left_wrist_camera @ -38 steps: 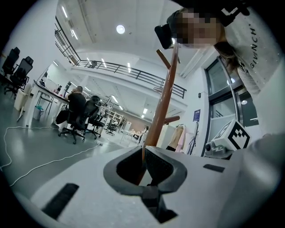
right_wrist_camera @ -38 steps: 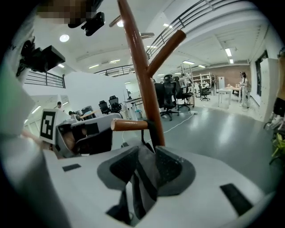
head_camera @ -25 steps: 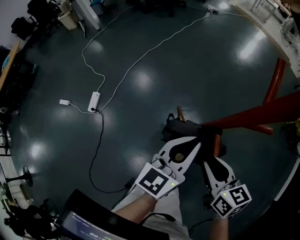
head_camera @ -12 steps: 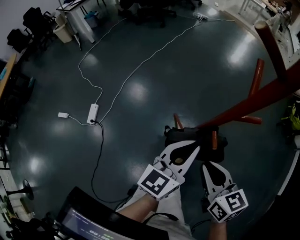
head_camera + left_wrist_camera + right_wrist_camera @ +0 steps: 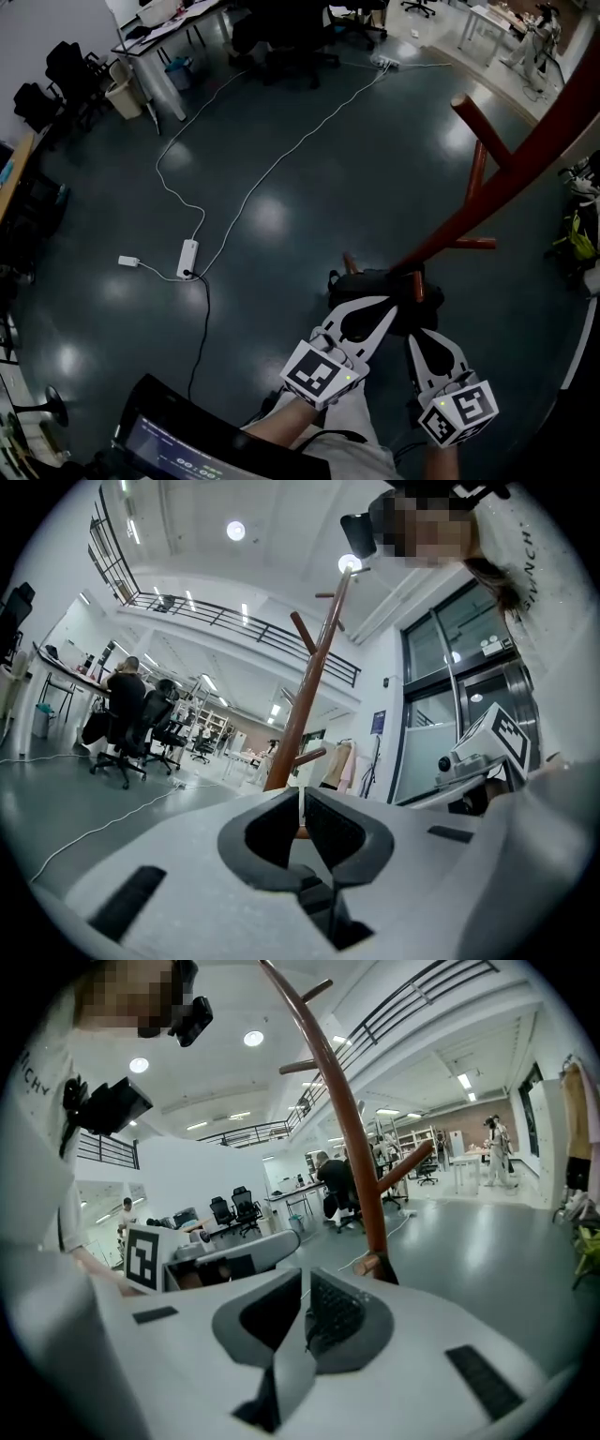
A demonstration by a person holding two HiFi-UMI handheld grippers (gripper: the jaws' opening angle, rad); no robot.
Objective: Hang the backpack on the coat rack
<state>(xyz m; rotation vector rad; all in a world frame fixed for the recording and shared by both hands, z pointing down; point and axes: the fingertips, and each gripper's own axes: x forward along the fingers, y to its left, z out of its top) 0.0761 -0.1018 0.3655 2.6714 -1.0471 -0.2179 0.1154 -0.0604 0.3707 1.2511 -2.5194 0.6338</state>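
— Closest in, from the head view?
— Dark screen (image 5: 178, 448) at the bottom left edge. Next, a bare forearm (image 5: 281, 420) behind the left gripper (image 5: 386, 306). Right gripper (image 5: 418, 334) just beside it, both pointing away from the body.

— Left claw?
— Drawn in to a hairline slit in the left gripper view, light showing through. No strap or cloth made out between the pads. From above, tips lying over the top edge of the black backpack (image 5: 367, 284); contact impossible to judge.

— And the right one?
— Closing, pads down to a narrow gap in the right gripper view, ribbed pad face visible on one side. Nothing plainly caught between them.

— Where exactly, the backpack?
— Low down, just past both sets of tips, bunched at the foot of the coat rack (image 5: 530, 141), with short reddish stubs (image 5: 419, 284) showing against it.

— Beyond that?
— Red-brown pole slanting up toward the right edge, pegs branching off. Farther left, on the dark glossy floor (image 5: 394, 169), a white power strip (image 5: 187, 258), with a black cable (image 5: 202, 319) trailing back toward the screen. Also a white cable (image 5: 281, 159) snaking off toward a desk (image 5: 155, 23) and black office chairs (image 5: 291, 28) at the top.
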